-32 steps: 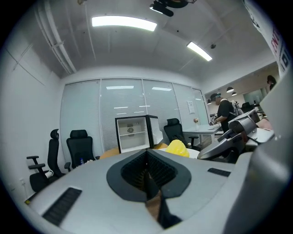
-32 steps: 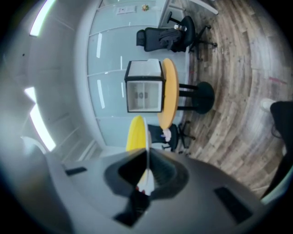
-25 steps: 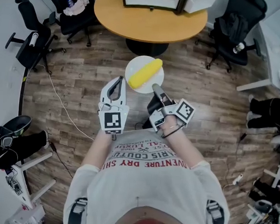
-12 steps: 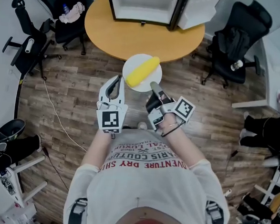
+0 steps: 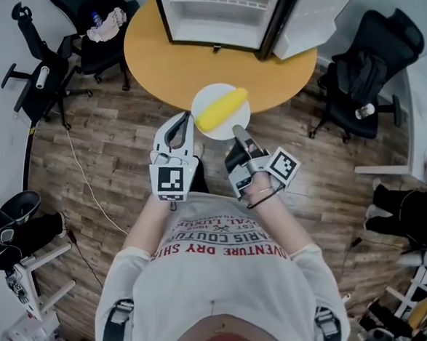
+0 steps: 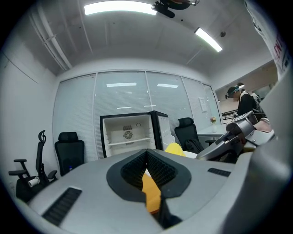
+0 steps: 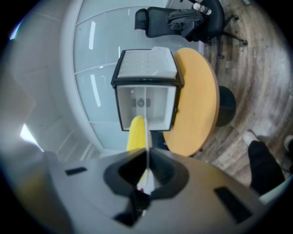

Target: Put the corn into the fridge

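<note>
A yellow corn cob lies on a small white plate. My right gripper is shut on the plate's near rim and carries it level over the near edge of the round orange table. In the right gripper view the plate shows edge-on between the jaws, with the corn to its left. The open, empty fridge stands on the table straight ahead. My left gripper is shut and empty, just left of the plate. In the left gripper view the fridge is ahead and the corn peeks out at the right.
Black office chairs stand left and right of the table. The fridge door hangs open to the right. A cable trails over the wooden floor. A seated person's legs show at the right edge.
Both grippers and the plate with the corn have come closer to the table and fridge. The plate now hangs over the table's near edge. The grip on it is unchanged.
</note>
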Tool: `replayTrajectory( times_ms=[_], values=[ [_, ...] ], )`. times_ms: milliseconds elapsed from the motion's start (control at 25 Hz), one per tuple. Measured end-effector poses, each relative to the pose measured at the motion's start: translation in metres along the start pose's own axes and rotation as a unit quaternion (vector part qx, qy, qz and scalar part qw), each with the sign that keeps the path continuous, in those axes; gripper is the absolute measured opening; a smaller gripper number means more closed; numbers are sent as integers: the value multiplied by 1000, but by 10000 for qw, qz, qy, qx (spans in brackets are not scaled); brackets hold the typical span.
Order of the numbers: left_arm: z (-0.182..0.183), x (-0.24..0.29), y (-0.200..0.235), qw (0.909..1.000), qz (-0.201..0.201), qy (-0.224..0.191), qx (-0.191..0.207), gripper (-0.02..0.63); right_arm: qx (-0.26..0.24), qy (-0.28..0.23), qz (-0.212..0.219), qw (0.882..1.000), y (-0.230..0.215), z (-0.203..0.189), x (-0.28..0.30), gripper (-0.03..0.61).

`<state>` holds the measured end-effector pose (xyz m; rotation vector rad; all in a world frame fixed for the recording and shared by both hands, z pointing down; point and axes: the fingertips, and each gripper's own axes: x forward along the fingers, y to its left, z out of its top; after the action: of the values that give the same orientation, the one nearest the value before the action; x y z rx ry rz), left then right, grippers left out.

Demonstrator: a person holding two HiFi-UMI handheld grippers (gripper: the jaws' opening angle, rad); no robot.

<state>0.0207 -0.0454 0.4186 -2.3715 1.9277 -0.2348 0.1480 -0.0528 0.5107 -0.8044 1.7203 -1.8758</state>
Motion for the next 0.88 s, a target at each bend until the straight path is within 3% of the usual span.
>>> replayTrajectory(
  times_ms=[480, 880],
  values=[
    [18, 149, 85, 9976, -530, -378, 257, 28, -40, -549, 89, 9984, 23, 74, 130, 37],
    [10, 227, 140, 9968, -654, -457, 11, 28, -205, -844, 291, 9958, 52, 117, 209, 37]
  ],
)
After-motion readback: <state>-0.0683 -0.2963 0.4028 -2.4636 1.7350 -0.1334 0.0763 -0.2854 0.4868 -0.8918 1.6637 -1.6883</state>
